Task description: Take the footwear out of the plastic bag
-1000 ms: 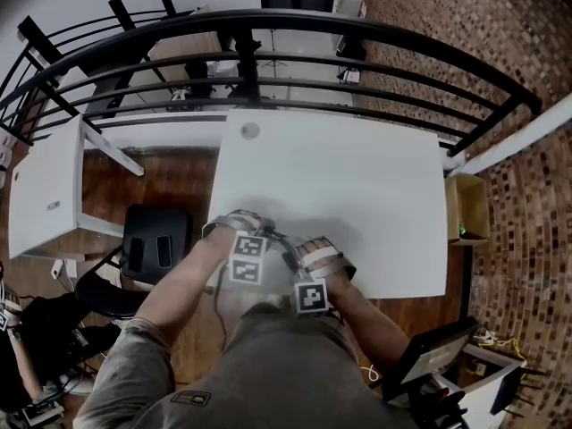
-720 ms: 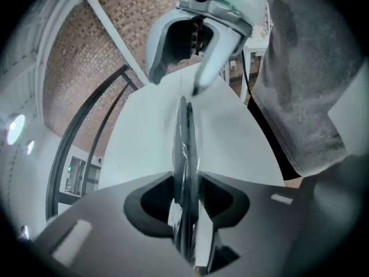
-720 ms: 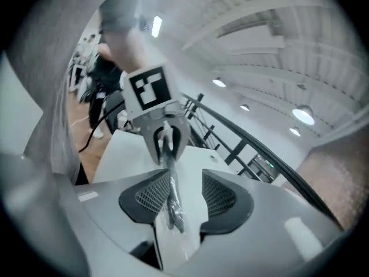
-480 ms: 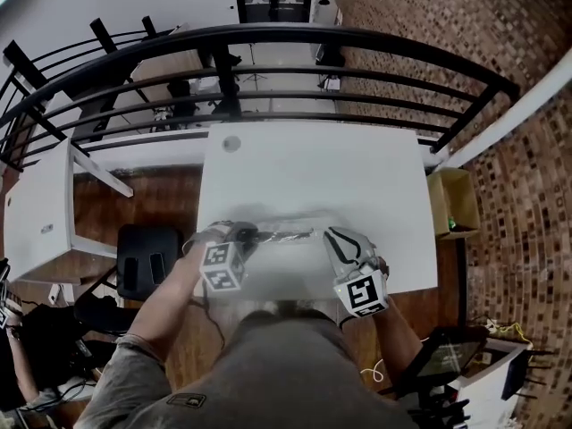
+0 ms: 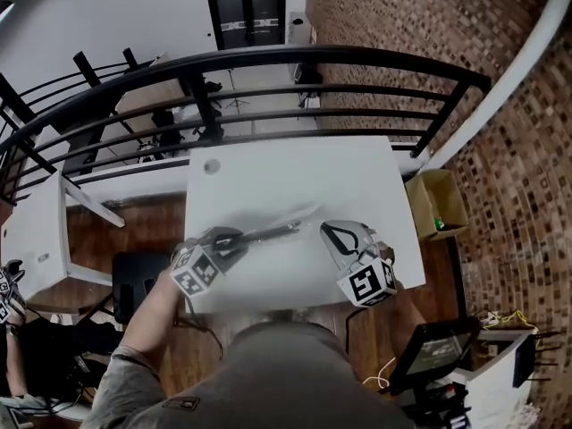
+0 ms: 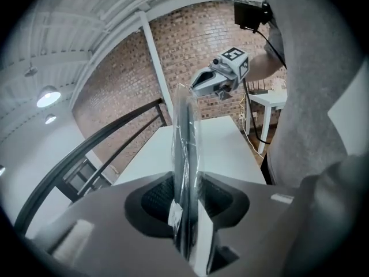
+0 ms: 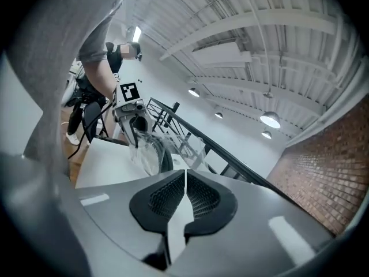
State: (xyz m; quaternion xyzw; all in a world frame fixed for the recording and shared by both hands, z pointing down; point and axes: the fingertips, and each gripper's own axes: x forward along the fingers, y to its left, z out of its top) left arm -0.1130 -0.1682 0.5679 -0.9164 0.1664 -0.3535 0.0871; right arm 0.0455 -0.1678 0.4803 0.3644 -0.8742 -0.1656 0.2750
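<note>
- Our left gripper [image 6: 187, 189] is clamped on the plastic bag [image 6: 185, 114]. Its jaws have just been closing, and both pads press the film and the dark footwear [image 5: 268, 233] inside it.
- From that gripper the bag runs edge-on towards 2 o'clock in the head view, and it seems to be lifted clear of the white desk [image 5: 295, 168].
- Our right gripper [image 7: 185, 180] has its jaws together, just closed, with nothing between them. It sits near the bag's far end, at about 4 o'clock from it, and from its own view the bag lies out at 11 o'clock.
- We judge the load light. The footwear looks flat and fairly stiff, while the film is thin, crinkly and slippery, so it will slide and stretch rather than hold.
- We would keep the left grip on the film alone, then open the right gripper and pinch the footwear's edge at the bag's free end.
</note>
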